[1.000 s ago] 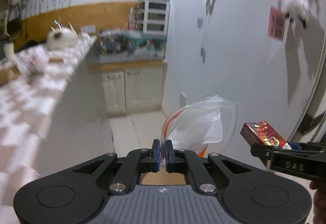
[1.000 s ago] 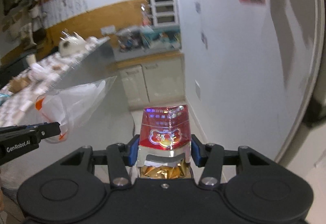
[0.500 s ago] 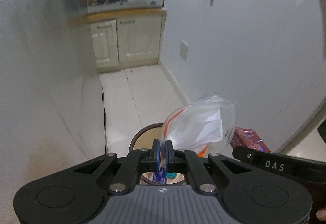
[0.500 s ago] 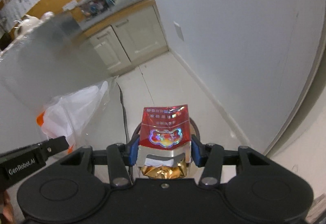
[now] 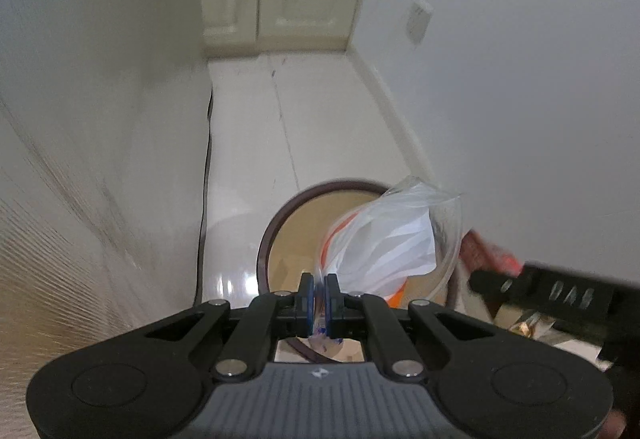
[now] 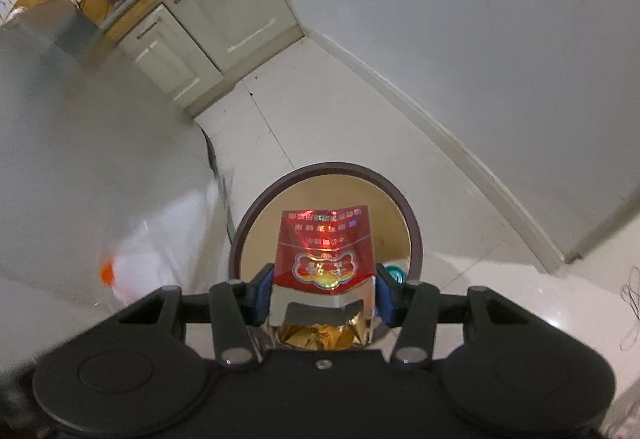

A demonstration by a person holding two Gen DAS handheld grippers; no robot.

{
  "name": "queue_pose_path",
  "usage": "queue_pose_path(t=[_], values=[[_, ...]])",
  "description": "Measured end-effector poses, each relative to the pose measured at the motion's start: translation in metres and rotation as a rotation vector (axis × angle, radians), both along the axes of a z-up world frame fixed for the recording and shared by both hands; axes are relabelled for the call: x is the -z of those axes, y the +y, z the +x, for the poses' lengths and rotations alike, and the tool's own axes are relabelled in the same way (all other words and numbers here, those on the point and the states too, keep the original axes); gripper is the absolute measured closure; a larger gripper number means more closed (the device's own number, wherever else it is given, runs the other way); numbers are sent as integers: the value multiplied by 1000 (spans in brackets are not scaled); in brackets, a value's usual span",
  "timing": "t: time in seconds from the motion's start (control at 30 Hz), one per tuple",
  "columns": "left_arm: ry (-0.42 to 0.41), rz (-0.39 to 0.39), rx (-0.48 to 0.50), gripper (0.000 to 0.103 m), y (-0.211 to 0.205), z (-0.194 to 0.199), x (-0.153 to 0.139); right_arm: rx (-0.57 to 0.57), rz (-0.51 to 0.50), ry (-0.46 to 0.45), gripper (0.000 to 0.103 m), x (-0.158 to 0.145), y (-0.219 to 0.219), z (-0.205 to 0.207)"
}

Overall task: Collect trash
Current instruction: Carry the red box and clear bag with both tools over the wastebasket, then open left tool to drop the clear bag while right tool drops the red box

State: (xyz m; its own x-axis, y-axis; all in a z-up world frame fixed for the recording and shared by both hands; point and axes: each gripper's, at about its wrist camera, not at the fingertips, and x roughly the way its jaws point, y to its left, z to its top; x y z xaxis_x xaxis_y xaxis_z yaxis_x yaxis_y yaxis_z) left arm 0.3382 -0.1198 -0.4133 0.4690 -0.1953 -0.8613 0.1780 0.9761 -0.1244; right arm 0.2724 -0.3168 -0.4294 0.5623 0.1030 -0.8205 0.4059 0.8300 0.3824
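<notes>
Two tools are in view, both angled down over a round bin on the floor.

Floor [image 6: 320, 119]: pale, glossy tile. It runs between a white wall [image 6: 500, 39] on the right of both views and a grey-white upright panel [image 5: 100, 99] on the left. A skirting strip follows the foot of the wall.

Cabinet [image 6: 208, 19]: cream, two doors with bar handles, standing at the far end of the floor. Its top carries clutter, too blurred to identify.

Bin [image 6: 416, 239]: dark brown rim, tan inside. It stands on the floor close to the foot of the panel. A small blue-green item lies inside, by the right tool's finger; what it is cannot be told.

Left tool [image 5: 319, 297]: pads together, clamped on the edge of a clear bag [image 5: 392, 243]. The bag has orange markings and holds crumpled white paper. It hangs over the right part of the bin opening in the left view. In the right view it shows only as a white and orange blur at the left.

Right tool [image 6: 324, 293]: fingers part-way apart, clamped on the sides of a red pack [image 6: 326, 247] with a shiny emblem. Gold foil shows at its near end. The pack is held above the bin opening, not inside it. In the left view the pack sits just right of the bag, blurred.
</notes>
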Motion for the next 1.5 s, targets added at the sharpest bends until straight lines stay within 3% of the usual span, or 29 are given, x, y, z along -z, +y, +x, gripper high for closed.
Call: queue_pose_path(t=[0.17, 0.3, 0.5, 0.77, 0.87, 1.0, 1.5], values=[[100, -24, -73, 98, 8, 22, 45, -18, 9, 79, 52, 35, -8, 29], [164, -80, -126, 98, 13, 41, 67, -64, -2, 94, 52, 45, -6, 40], [169, -84, -172, 98, 8, 52, 83, -76, -39, 100, 52, 50, -8, 60], [183, -97, -220, 96, 12, 56, 95, -85, -58, 127, 52, 62, -13, 56], [171, -92, -220, 87, 13, 57, 93, -91, -47, 130, 52, 67, -15, 55], [165, -87, -188, 63, 12, 58, 91, -98, -42, 142, 52, 74, -14, 66], [191, 28, -137, 29, 13, 54, 101, -120, -20, 164, 50, 99, -13, 84]])
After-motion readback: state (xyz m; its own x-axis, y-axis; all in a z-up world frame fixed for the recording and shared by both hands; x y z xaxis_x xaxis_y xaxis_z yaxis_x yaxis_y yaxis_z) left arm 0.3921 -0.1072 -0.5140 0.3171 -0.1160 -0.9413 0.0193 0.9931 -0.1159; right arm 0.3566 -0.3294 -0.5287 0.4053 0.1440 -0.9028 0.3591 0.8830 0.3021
